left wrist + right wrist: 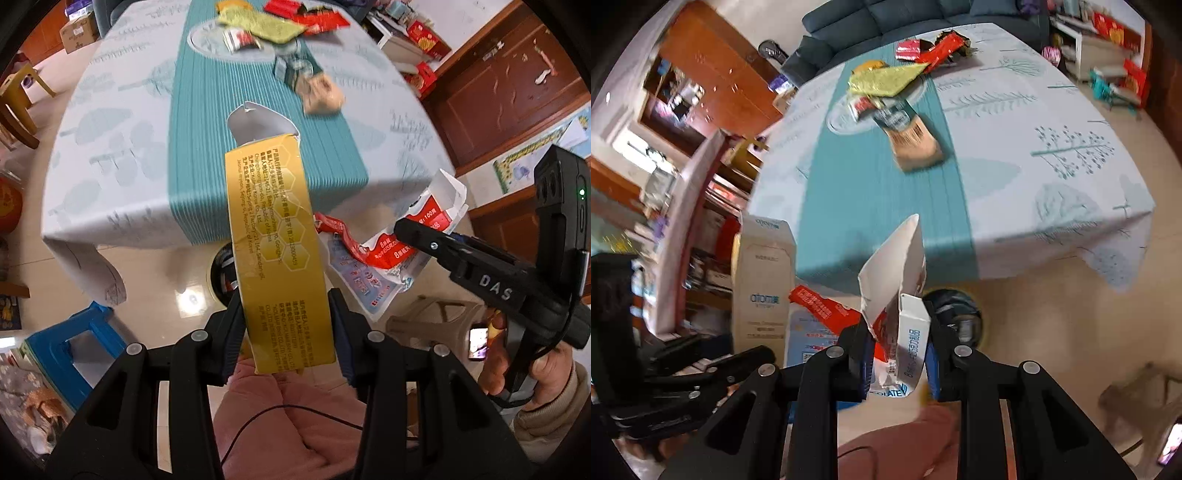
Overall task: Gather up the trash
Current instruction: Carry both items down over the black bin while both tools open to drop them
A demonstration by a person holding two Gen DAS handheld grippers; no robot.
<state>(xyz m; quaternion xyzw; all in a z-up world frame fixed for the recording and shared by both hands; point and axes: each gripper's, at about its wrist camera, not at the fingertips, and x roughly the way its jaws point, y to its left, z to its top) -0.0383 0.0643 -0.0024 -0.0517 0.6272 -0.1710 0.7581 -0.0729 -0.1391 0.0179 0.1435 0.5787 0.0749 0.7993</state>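
While both hands carry trash off the table (110,206), the gold carton (277,254) sits pinched in the left gripper (286,332) jaws, held over the floor. Right gripper (895,354) jaws pinch a torn red/white box (901,295), w/ a bin (955,317) below. Step looks like transport to bin; next: line up over opening, let go. More wrappers (931,50) left on table.

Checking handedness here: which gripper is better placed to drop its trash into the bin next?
Probably right. The right gripper, clamping a torn carton, is close beside the bin; the left gripper's yellow box covers much of it.
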